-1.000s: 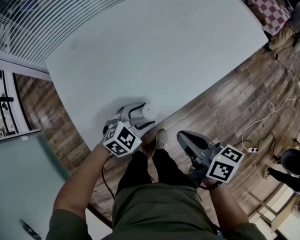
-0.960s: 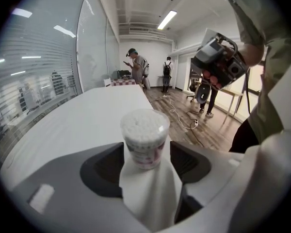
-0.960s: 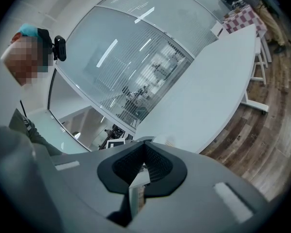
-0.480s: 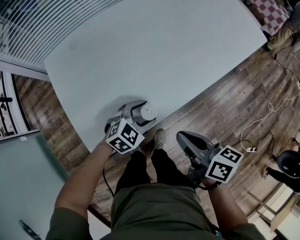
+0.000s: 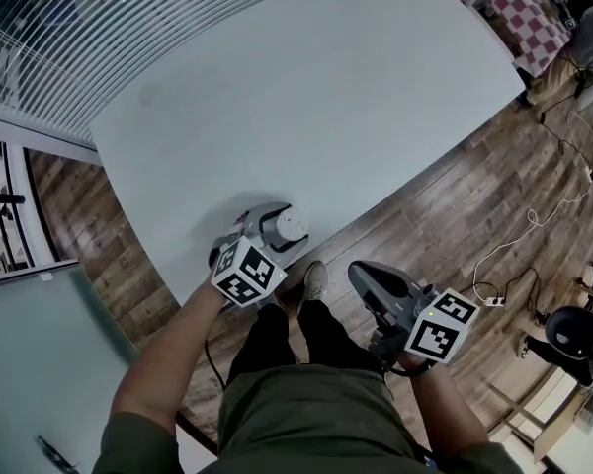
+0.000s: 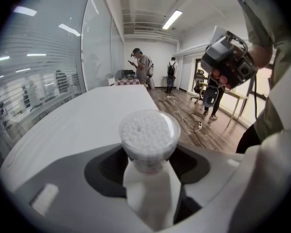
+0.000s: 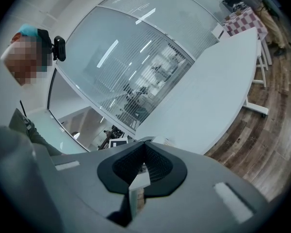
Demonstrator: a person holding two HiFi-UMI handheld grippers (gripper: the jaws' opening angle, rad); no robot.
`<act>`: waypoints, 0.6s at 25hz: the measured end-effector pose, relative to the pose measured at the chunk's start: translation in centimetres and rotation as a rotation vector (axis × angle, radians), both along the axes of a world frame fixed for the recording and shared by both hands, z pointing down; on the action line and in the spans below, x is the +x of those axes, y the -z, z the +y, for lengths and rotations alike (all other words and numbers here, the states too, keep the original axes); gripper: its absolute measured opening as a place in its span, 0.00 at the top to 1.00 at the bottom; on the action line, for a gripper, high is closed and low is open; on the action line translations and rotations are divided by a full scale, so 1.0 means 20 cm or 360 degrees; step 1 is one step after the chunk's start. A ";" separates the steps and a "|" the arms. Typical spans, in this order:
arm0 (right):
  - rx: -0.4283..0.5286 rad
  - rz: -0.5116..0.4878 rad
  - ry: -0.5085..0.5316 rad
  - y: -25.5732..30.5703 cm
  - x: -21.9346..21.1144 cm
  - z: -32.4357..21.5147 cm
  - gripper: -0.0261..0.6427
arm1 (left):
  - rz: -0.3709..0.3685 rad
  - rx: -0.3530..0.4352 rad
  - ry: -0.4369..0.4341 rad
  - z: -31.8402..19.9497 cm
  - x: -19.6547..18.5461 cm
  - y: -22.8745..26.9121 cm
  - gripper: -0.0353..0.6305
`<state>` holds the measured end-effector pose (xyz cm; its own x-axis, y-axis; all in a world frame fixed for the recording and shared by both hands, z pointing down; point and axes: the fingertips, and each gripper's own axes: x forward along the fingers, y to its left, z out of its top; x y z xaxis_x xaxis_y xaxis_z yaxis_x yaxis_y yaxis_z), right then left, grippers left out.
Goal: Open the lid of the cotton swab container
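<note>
left gripper (image 5: 269, 227): jaws wide, just closing, cotton swab container (image 6: 149, 135) between, not evidently clamped | right gripper (image 5: 359, 270): jaws together, empty, off the bench (image 5: 306, 87) | container upright at bench's near edge | step: securing the body | next: clamp firmly, bring right gripper to the lid

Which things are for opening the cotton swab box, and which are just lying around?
For the job: cotton swab container, standing inside the left gripper, whose jaws have just been closing; right gripper, shut, off the table.
Just lying about: checkered tablecloth; two people far off.
</note>
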<state>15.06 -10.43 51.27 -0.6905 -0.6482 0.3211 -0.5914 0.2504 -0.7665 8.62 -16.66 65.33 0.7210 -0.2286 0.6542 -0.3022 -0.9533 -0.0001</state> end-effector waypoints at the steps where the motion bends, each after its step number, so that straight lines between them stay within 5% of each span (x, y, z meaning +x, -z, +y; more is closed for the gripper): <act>1: 0.0009 0.0001 0.0000 0.01 0.00 -0.01 0.95 | 0.0004 0.0010 -0.0001 0.00 0.00 0.02 0.54; 15: 0.0368 0.0122 0.0072 0.41 -0.10 -0.21 0.95 | -0.0027 0.0100 -0.0088 -0.02 -0.05 0.57 0.55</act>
<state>13.16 -14.66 43.02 -0.7000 -0.6794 0.2202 -0.6298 0.4418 -0.6389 7.62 -17.00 53.92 0.7227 -0.2295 0.6519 -0.2483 -0.9665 -0.0649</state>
